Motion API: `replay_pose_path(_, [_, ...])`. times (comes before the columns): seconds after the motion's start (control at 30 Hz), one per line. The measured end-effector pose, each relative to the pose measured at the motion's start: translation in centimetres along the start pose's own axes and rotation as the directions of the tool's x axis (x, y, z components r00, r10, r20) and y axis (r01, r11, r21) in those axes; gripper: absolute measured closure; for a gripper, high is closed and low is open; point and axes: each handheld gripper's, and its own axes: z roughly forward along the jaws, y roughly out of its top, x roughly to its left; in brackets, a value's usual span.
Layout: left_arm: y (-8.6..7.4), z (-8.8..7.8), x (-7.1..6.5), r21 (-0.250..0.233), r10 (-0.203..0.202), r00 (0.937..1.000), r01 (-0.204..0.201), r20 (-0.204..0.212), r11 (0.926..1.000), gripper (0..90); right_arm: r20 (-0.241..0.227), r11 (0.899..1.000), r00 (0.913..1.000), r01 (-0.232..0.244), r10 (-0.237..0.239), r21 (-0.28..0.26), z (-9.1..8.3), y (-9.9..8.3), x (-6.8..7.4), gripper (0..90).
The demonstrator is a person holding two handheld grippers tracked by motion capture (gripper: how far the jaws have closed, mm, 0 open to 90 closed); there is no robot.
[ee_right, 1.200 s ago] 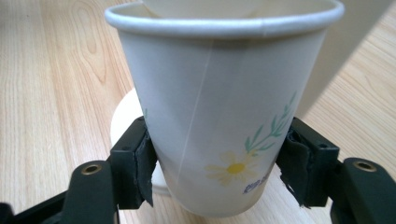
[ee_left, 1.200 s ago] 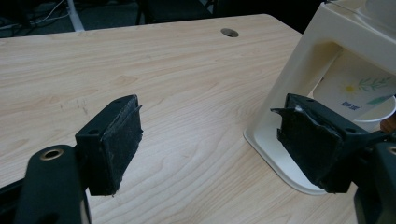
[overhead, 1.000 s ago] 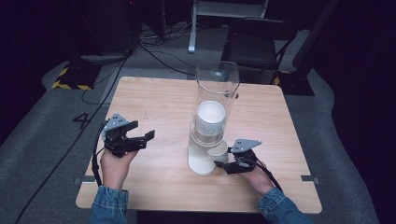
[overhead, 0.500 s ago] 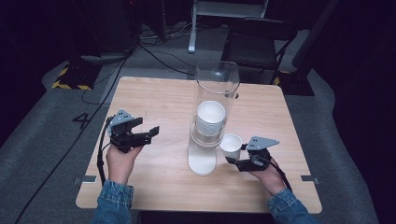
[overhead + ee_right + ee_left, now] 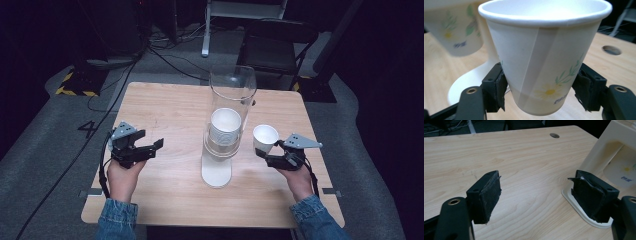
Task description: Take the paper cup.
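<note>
One paper cup (image 5: 541,60) is clamped upright between the jaws of the right gripper (image 5: 270,155), the pads pressed against its lower wall on both sides; it is held clear of the wooden table (image 5: 165,110), just to the right of the cup dispenser (image 5: 223,137). The dispenser, a clear tube on a white base, stands near the table's middle and carries a stack of cups (image 5: 225,130) inside. The left gripper (image 5: 145,148) is held over the table's left part, well apart from the dispenser, with its jaws wide apart and nothing between them.
</note>
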Motion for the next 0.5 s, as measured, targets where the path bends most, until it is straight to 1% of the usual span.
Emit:
replay_pose_path(0.07, [-0.3, -0.3, 0.1, 0.003, -0.003, 1.0000, 0.003, -0.009, 1.0000, 23.3, 0.025, 1.000, 0.9996, -0.016, 0.017, -0.011, 0.0, 0.2, -0.3, 33.7])
replay_pose_path(0.17, [-0.6, -0.9, 0.2, 0.005, -0.008, 0.9997, 0.008, -0.021, 1.0000, 23.5, 0.073, 1.000, 0.9971, -0.017, 0.018, -0.017, 0.0, 0.5, -0.9, 33.6])
replay_pose_path(0.2, [-0.6, -0.9, 0.2, 0.005, -0.008, 0.9997, 0.008, -0.021, 1.0000, 23.5, 0.073, 1.000, 0.9971, -0.017, 0.018, -0.017, 0.0, 0.5, -0.9, 33.6])
replay_pose_path(0.23, [-0.9, -1.4, 0.3, 0.004, -0.006, 0.9994, 0.006, -0.033, 1.0000, 23.5, 0.093, 0.999, 0.9952, -0.028, 0.031, -0.027, 0.1, 0.7, -1.3, 33.6])
replay_pose_path(0.27, [-1.1, -1.6, 0.3, 0.002, -0.005, 0.9990, 0.005, -0.044, 1.0000, 23.3, 0.101, 0.999, 0.9942, -0.032, 0.035, -0.027, 0.1, 0.8, -1.5, 33.6])
replay_pose_path(0.3, [-1.1, -1.6, 0.3, 0.002, -0.005, 0.9990, 0.005, -0.044, 1.0000, 22.9, 0.101, 0.999, 0.9942, -0.032, 0.035, -0.027, 0.1, 0.8, -1.5, 33.6])
replay_pose_path(0.33, [-1.4, -1.9, 0.4, 0.000, 0.006, 0.9976, -0.006, -0.069, 1.0000, 22.4, 0.123, 0.999, 0.9913, -0.042, 0.045, -0.021, 0.3, 0.8, -2.0, 33.5])
replay_pose_path(0.37, [-1.4, -1.9, 0.4, 0.000, 0.006, 0.9976, -0.006, -0.069, 1.0000, 22.2, 0.123, 0.999, 0.9913, -0.042, 0.045, -0.021, 0.3, 0.8, -2.0, 33.5])
replay_pose_path(0.4, [-1.8, -2.1, 0.4, 0.007, 0.022, 0.9956, -0.021, -0.091, 0.9997, 22.0, 0.148, 0.999, 0.9877, -0.047, 0.049, -0.019, 0.4, 0.9, -2.5, 33.4])
replay_pose_path(0.43, [-1.8, -2.1, 0.4, 0.007, 0.022, 0.9956, -0.021, -0.091, 0.9997, 21.4, 0.148, 0.999, 0.9877, -0.047, 0.049, -0.019, 0.4, 0.9, -2.5, 33.4])
replay_pose_path(0.47, [-2.2, -2.3, 0.4, 0.006, 0.025, 0.9943, -0.024, -0.103, 0.9997, 20.9, 0.174, 0.999, 0.9834, -0.047, 0.050, -0.024, 0.5, 0.8, -3.0, 33.4])
replay_pose_path(0.5, [-2.2, -2.3, 0.4, 0.006, 0.025, 0.9943, -0.024, -0.103, 0.9997, 20.5, 0.174, 0.999, 0.9834, -0.047, 0.050, -0.024, 0.5, 0.8, -3.0, 33.4])
